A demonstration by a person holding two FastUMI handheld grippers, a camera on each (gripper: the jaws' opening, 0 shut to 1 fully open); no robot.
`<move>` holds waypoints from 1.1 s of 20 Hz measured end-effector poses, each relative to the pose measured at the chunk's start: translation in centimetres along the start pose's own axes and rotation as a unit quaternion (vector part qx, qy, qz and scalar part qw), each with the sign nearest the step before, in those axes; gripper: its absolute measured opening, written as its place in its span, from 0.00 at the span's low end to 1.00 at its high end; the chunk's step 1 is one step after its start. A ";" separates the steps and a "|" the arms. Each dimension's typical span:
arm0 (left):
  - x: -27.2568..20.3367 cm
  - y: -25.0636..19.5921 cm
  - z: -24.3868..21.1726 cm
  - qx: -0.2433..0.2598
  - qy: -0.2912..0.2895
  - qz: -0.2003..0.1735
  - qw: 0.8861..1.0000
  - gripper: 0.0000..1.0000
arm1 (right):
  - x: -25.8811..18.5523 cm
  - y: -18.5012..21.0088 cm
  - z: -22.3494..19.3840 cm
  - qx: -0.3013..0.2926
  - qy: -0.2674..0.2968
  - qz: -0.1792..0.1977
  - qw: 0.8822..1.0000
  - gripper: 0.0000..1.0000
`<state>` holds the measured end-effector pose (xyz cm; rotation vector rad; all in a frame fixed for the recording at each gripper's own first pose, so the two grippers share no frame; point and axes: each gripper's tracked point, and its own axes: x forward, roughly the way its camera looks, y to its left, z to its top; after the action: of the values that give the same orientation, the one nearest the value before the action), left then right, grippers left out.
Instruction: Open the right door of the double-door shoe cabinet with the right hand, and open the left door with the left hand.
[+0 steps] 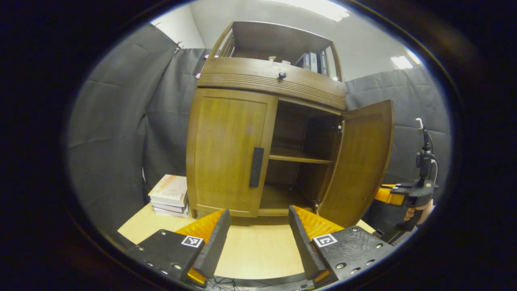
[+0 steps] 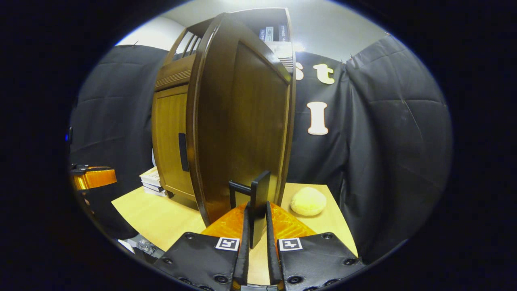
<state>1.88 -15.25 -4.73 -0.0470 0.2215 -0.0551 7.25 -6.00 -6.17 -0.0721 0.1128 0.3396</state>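
The cabinet (image 1: 242,76) stands on a pale table (image 1: 258,250) against the black cloth. Its right door (image 1: 359,161) is swung out, showing a shelf (image 1: 299,159) and dark interior. The left door (image 1: 226,153) is closed, its dark handle (image 1: 256,167) upright near the inner edge.

In the left gripper view, the left gripper (image 1: 258,234) hovers over the table in front of the cabinet, jaws spread wide with nothing between them, well apart from the left door's handle.

In the right gripper view, the right gripper (image 2: 257,230) is clamped on the right door's handle (image 2: 258,202), both fingers pressing the dark bar from either side. In the left gripper view this gripper (image 1: 404,196) shows just beside the open door's outer edge, held by a hand (image 1: 422,212).

A stack of books (image 1: 169,196) lies on the table just left of the cabinet; more books (image 1: 315,61) stand in the top compartment. A drawer knob (image 1: 282,75) sits above the doors. A pale fuzzy ball (image 2: 308,201) rests on the table to the right of the open door.
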 end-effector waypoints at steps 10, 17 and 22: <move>-0.3 -2.1 0.6 -0.023 -0.005 0.093 0.995 0.83 | 0.4 -6.2 0.3 0.041 -0.030 0.054 0.997 0.16; 1.6 0.2 3.7 0.002 -0.027 0.092 0.995 0.83 | 0.5 -7.1 0.0 0.050 -0.026 0.042 0.998 0.19; 4.1 3.4 5.2 0.019 -0.035 0.074 0.996 0.83 | -0.4 -7.9 -0.3 0.079 0.006 -0.013 0.997 0.20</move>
<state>7.15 -11.93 -0.77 0.0061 0.1527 0.0890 9.50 -13.59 -6.00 0.0810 0.1498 0.3030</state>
